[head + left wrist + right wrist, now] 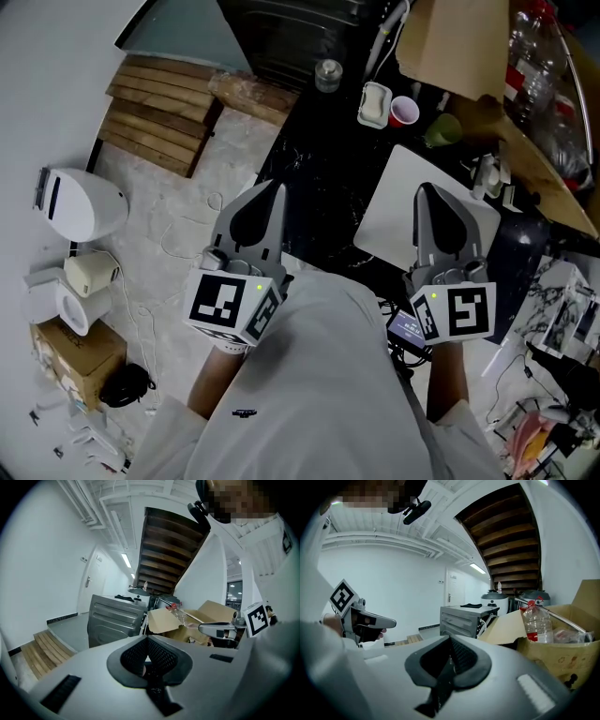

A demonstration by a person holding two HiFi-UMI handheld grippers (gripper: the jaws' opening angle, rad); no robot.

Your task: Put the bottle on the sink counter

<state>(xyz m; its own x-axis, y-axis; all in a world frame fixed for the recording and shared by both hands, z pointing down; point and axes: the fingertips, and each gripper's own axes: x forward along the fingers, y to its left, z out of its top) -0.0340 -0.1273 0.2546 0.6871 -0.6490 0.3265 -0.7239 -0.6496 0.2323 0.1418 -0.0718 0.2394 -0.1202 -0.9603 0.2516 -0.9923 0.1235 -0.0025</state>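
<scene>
Left gripper (pixel 270 190) and right gripper (pixel 430 193) both empty, fingers pressed together. Bottle (pixel 535 620) stands upright at the cardboard box (pixel 562 657).

Clear plastic bottle (pixel 536 620); matt cardboard box (pixel 562 660); wooden steps (pixel 159 117).

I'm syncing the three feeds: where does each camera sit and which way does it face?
Head view: on the person's head, facing steeply down at the black counter; left hand-held gripper and right hand-held gripper show.
Left gripper view: on the left hand-held gripper, facing the grey metal cabinet; its jaws show.
Right gripper view: on the right hand-held gripper, facing the bottle by the cardboard box; its jaws show.
Both gripper views share cabinet and box.
</scene>
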